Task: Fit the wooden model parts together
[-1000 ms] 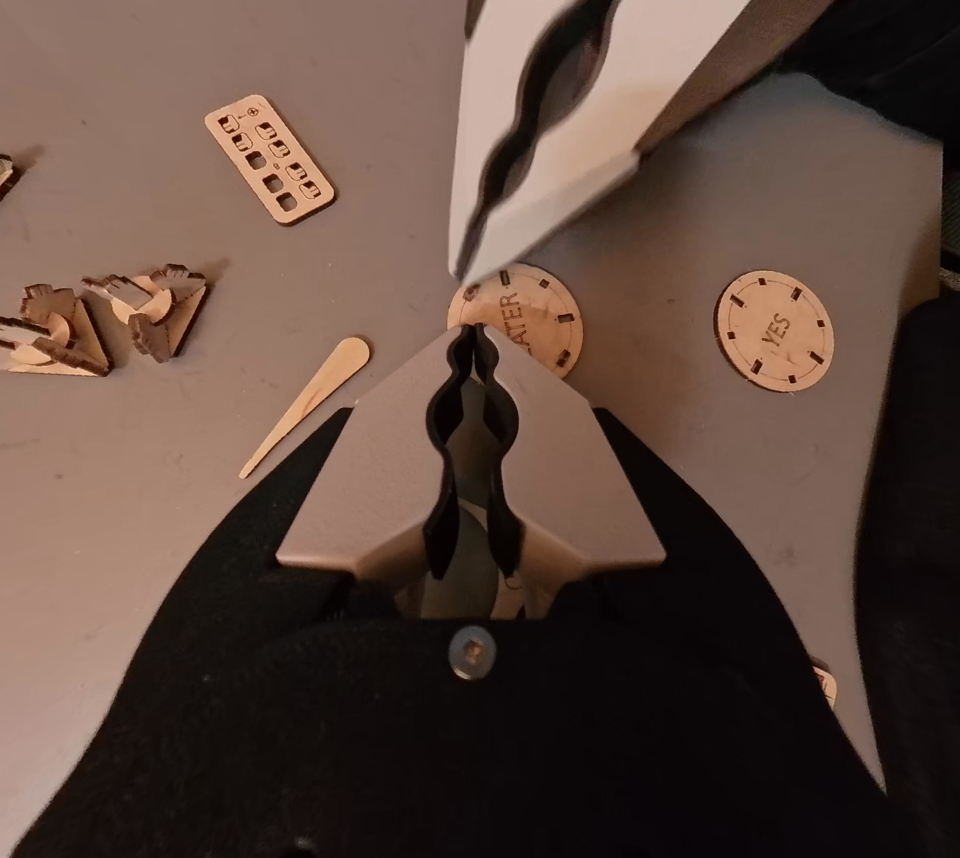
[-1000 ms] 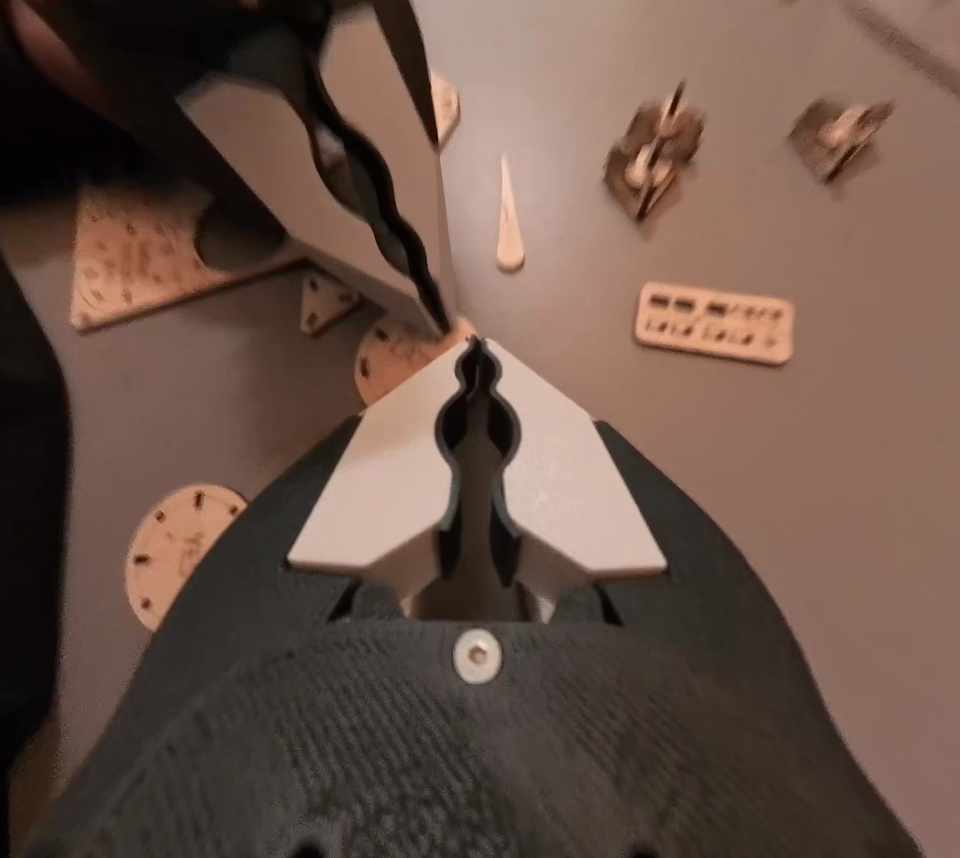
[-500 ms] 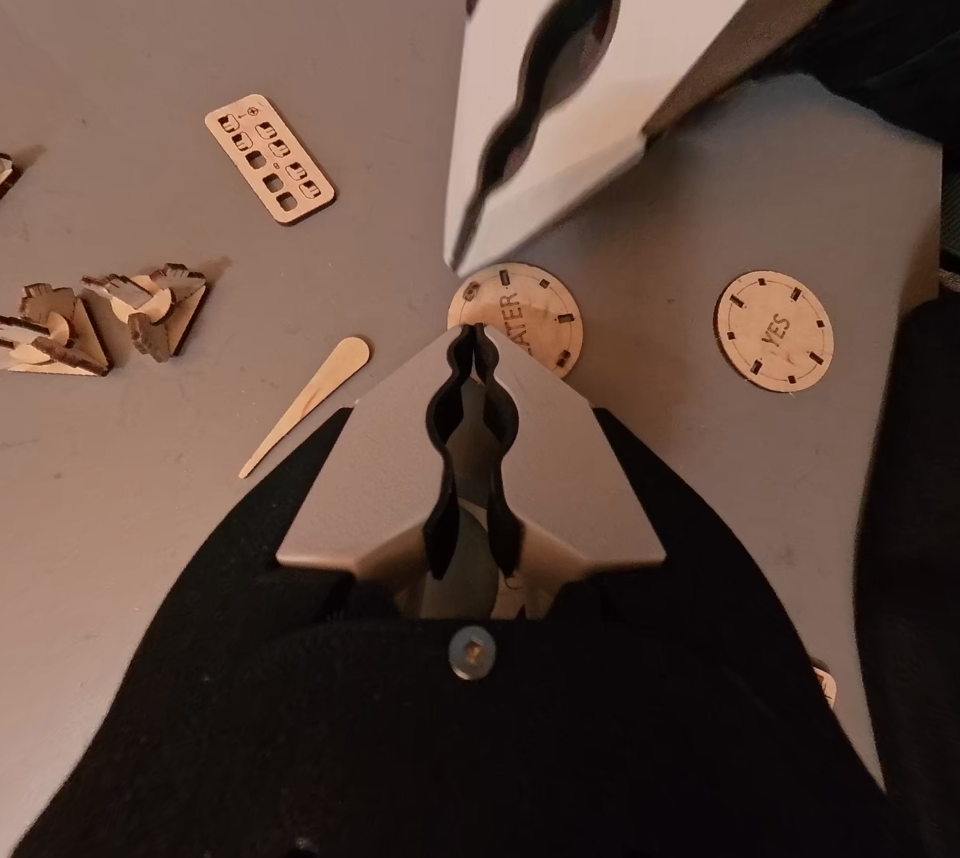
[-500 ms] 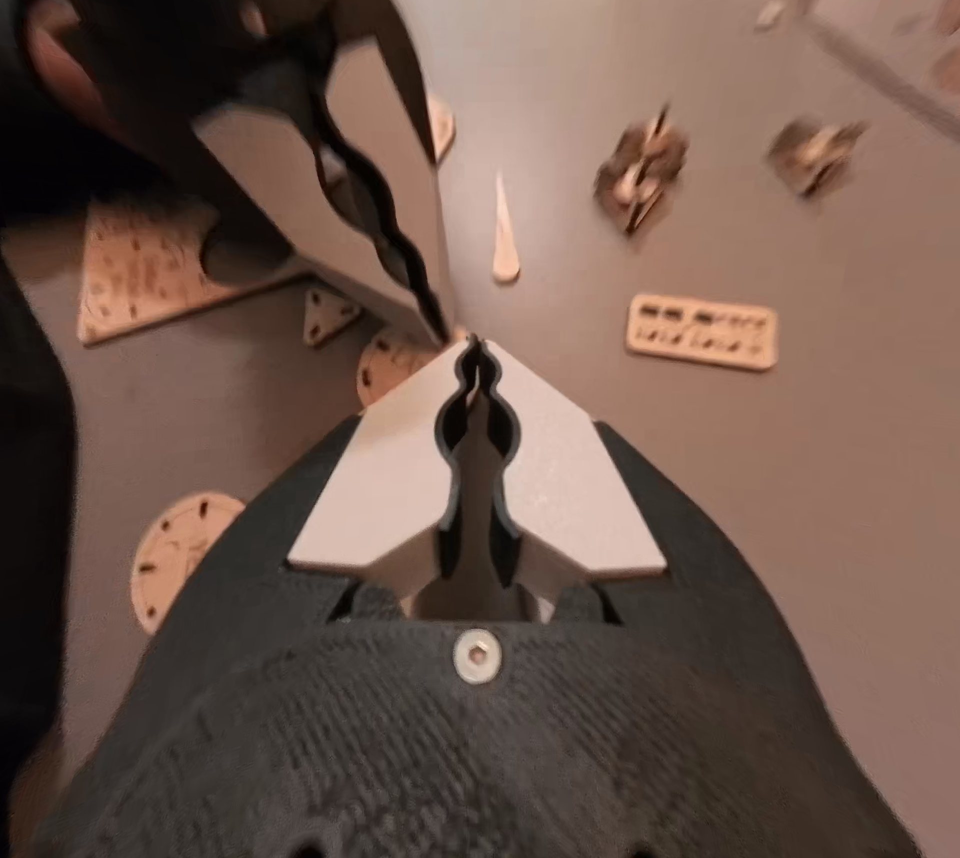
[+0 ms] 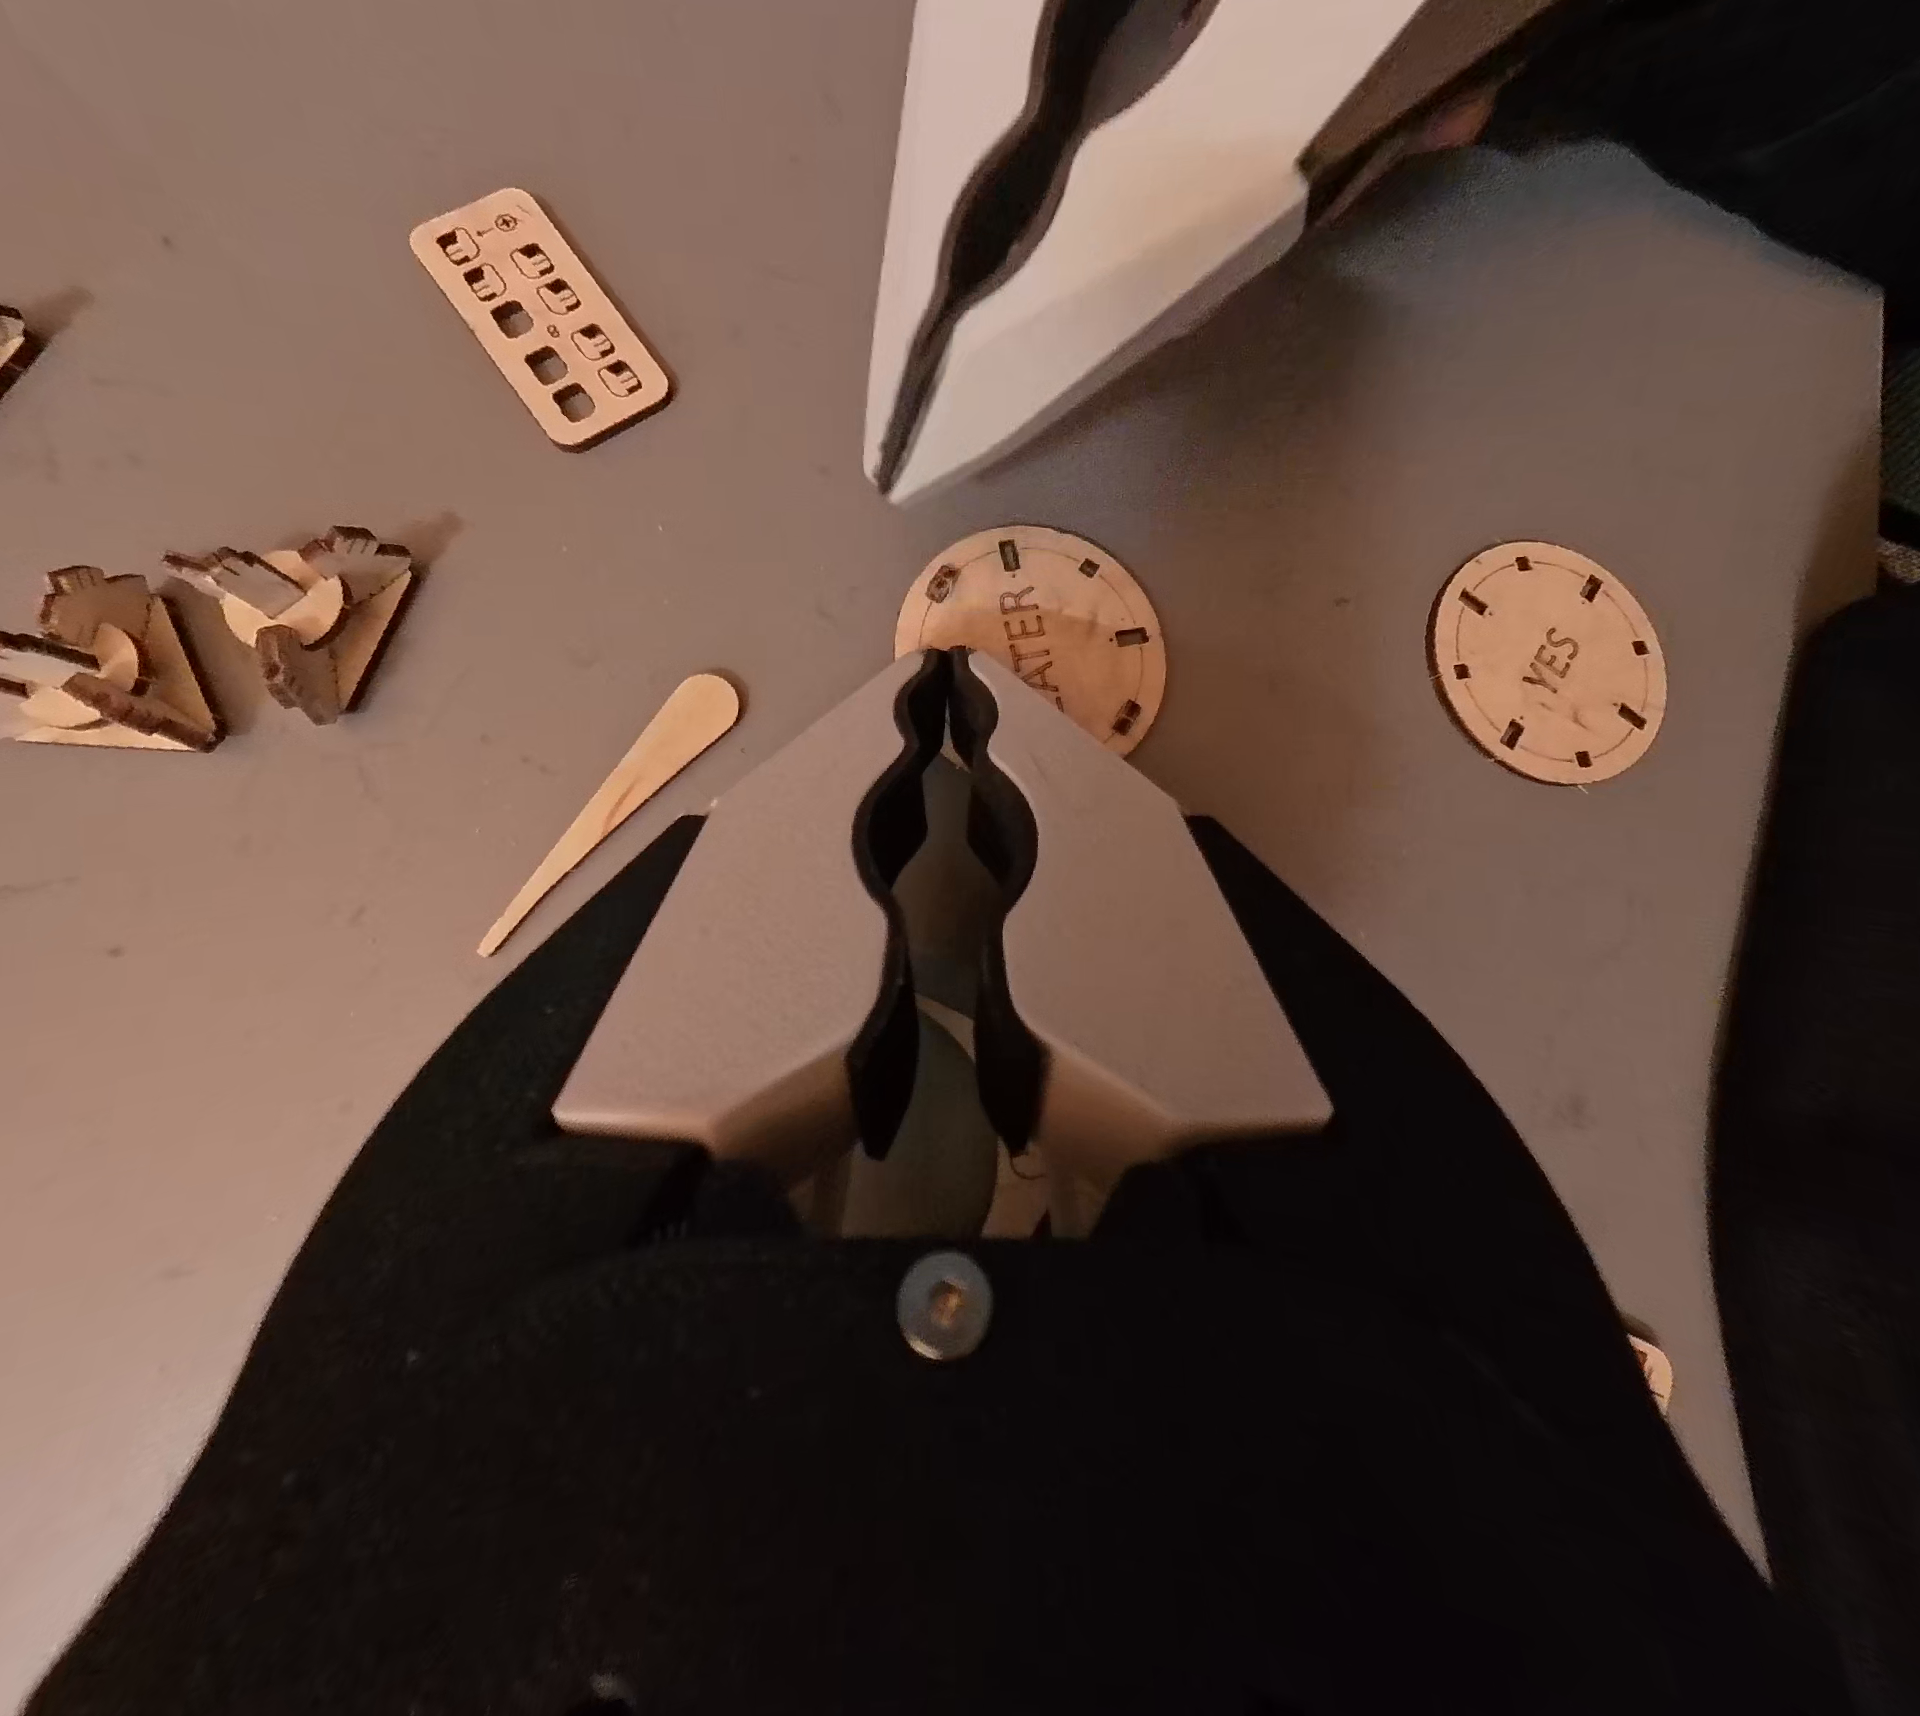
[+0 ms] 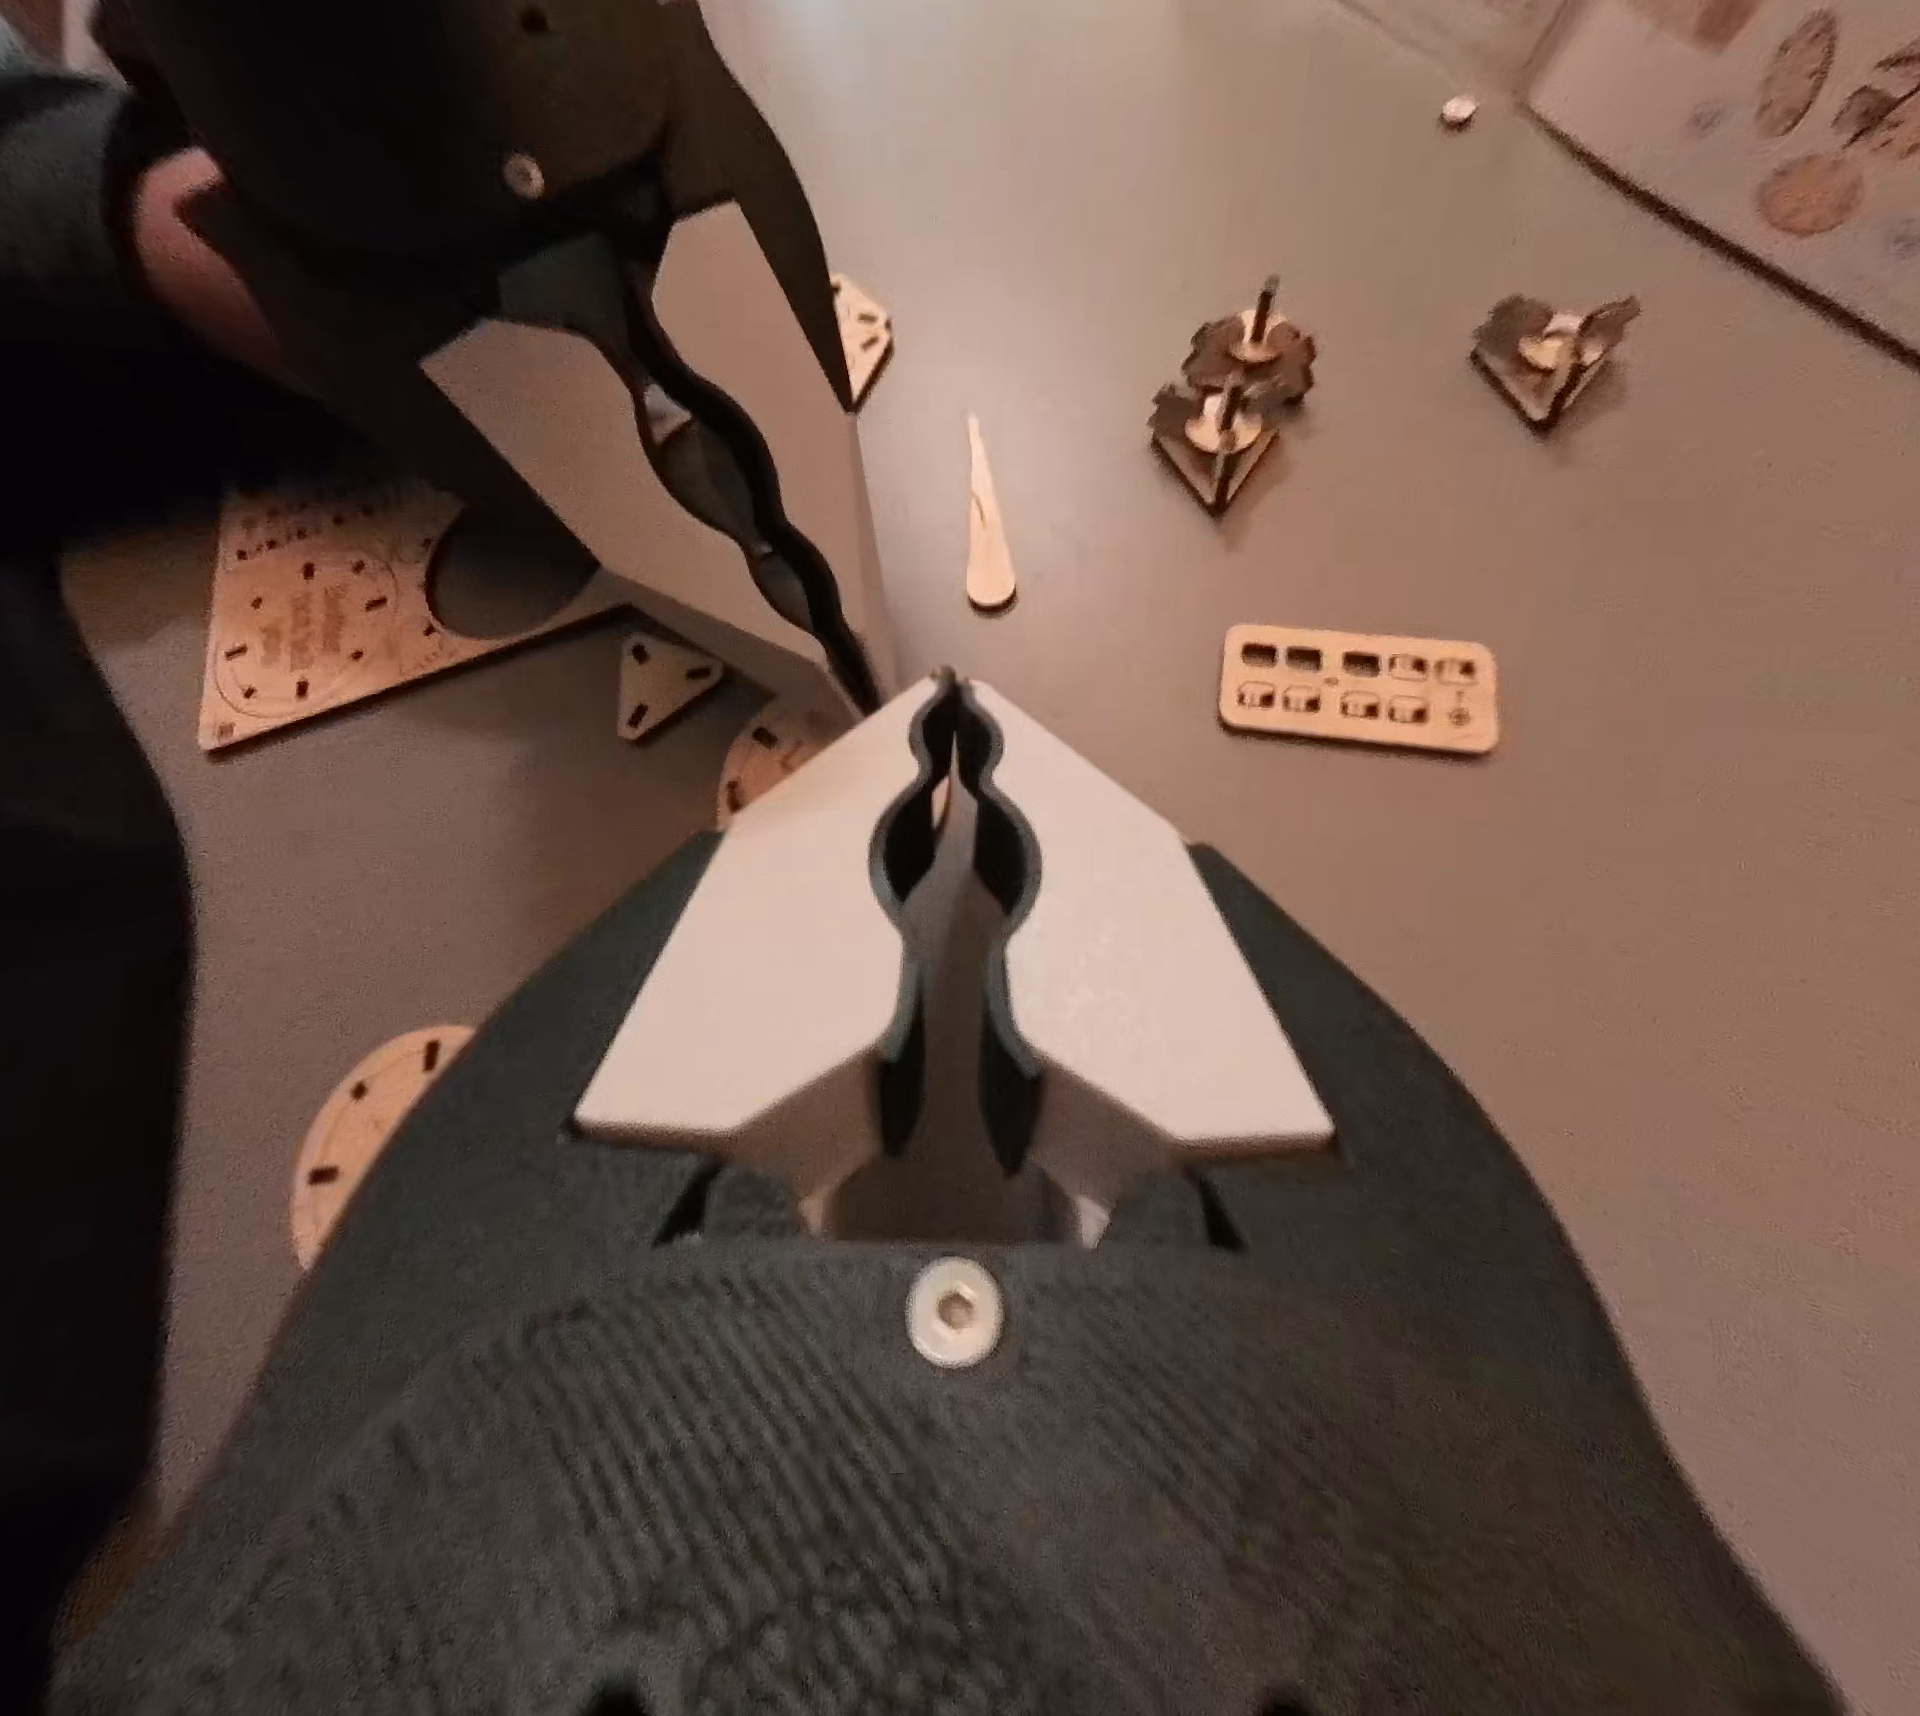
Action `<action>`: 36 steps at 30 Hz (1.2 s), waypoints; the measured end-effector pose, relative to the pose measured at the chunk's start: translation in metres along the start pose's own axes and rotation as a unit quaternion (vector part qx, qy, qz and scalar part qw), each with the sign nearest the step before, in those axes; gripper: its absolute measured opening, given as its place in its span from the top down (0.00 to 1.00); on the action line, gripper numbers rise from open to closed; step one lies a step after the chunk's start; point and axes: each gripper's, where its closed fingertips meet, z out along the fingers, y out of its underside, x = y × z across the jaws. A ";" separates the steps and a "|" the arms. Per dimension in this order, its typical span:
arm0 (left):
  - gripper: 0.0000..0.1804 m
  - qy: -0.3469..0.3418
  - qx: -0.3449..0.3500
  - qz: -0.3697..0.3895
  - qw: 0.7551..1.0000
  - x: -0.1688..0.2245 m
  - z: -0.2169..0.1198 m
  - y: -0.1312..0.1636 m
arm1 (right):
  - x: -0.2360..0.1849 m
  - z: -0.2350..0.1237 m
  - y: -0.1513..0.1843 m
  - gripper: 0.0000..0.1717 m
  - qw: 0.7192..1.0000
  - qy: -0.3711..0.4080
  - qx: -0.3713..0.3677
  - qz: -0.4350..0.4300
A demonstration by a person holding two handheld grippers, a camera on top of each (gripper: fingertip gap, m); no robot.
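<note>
My left gripper (image 5: 951,654) is shut, with nothing seen between its pads. Its tips stand over the near left edge of a round wooden disc (image 5: 1049,627) with small slots around its rim. A small dark piece (image 5: 940,586) sits in one slot. My right gripper (image 6: 943,679) is shut too, and I see nothing in it. It also shows in the left wrist view (image 5: 894,477), hanging just beyond the disc. In the right wrist view the left gripper (image 6: 857,698) points down at the same disc (image 6: 756,757).
On the grey table lie a second slotted disc (image 5: 1548,664), a tapered wooden stick (image 5: 623,793), a punched rectangular card (image 5: 538,321) and small triangular assemblies (image 5: 301,627). A large wooden board (image 6: 312,617), a small triangle (image 6: 660,684) and paper sheets (image 6: 1766,4) show in the right wrist view. Both grippers' tips are close together, under 4 cm apart. Left tips and right tips are each some 6 centimeters from the tapered wooden stick (image 5: 623,793). Look for it in the right wrist view (image 6: 980,508) too.
My right gripper has drawn up and away from the disc's far edge, still shut. My left gripper has stayed in place over the disc.
</note>
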 end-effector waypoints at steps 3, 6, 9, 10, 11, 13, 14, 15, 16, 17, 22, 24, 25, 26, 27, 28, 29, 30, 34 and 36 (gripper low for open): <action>0.99 0.001 0.000 -0.001 1.000 0.000 0.000 0.000 | -0.007 0.010 0.019 1.00 0.998 -0.026 -0.048 0.008; 0.99 0.000 0.000 0.000 1.000 0.000 0.000 0.000 | 0.002 -0.001 -0.001 1.00 1.000 0.009 -0.001 -0.006; 0.99 0.001 0.000 -0.001 1.000 0.000 0.000 0.000 | -0.003 0.009 0.015 1.00 0.999 -0.009 -0.041 0.003; 0.99 0.001 0.000 -0.001 1.000 0.000 0.000 0.000 | -0.006 0.013 0.021 1.00 0.999 -0.017 -0.049 0.014; 0.99 0.001 0.000 -0.001 1.000 0.000 0.000 0.000 | -0.005 0.011 0.022 1.00 0.998 -0.021 -0.059 0.027; 0.99 0.000 0.000 0.000 1.000 0.000 0.000 0.000 | 0.006 0.005 0.014 1.00 0.999 0.007 -0.034 0.035; 0.99 0.000 0.000 0.000 1.000 0.000 0.000 0.000 | 0.007 0.001 0.006 1.00 0.999 0.003 -0.012 0.045; 0.99 -0.001 0.000 0.001 1.000 0.000 0.000 0.000 | 0.006 0.000 0.002 1.00 0.999 -0.002 -0.003 0.052; 0.99 -0.002 0.000 0.001 1.000 0.000 0.000 0.000 | 0.004 0.004 0.009 1.00 0.999 -0.007 -0.022 0.049; 0.99 -0.001 0.000 0.000 1.000 0.000 0.000 0.000 | -0.001 0.010 0.024 1.00 0.997 -0.018 -0.063 0.044; 0.99 0.004 0.000 -0.006 1.000 0.001 0.000 0.000 | 0.007 -0.003 0.000 1.00 0.999 0.003 0.004 0.052; 0.99 0.002 0.000 -0.004 1.000 0.001 0.000 0.000 | 0.006 -0.004 -0.003 1.00 0.999 0.000 0.011 0.047; 0.99 0.002 0.000 -0.004 1.000 0.001 0.000 0.000 | 0.001 0.003 0.010 1.00 0.999 -0.012 -0.025 0.042; 0.99 0.003 0.000 -0.005 1.000 0.001 0.000 0.000 | -0.006 0.010 0.027 0.99 0.997 -0.028 -0.071 0.033; 0.99 0.004 0.000 -0.006 1.000 0.001 0.000 0.000 | -0.008 0.010 0.019 1.00 0.998 -0.026 -0.049 0.029; 0.99 0.004 0.000 -0.006 1.000 0.001 0.000 0.000 | -0.005 0.007 0.016 1.00 0.999 -0.014 -0.048 0.021; 0.99 0.004 0.000 -0.006 1.000 0.001 0.000 0.000 | 0.003 0.003 0.008 1.00 0.999 0.011 -0.028 0.015; 0.99 0.004 0.000 -0.006 1.000 0.001 0.000 0.000 | 0.008 -0.002 0.001 1.00 1.000 0.025 -0.009 0.013; 0.99 0.004 0.000 -0.006 1.000 0.001 0.000 0.000 | -0.005 0.009 0.020 1.00 0.998 -0.001 -0.062 -0.026; 0.99 0.006 0.000 -0.008 1.000 0.001 0.000 0.000 | -0.011 0.009 0.017 1.00 0.996 0.004 -0.060 -0.068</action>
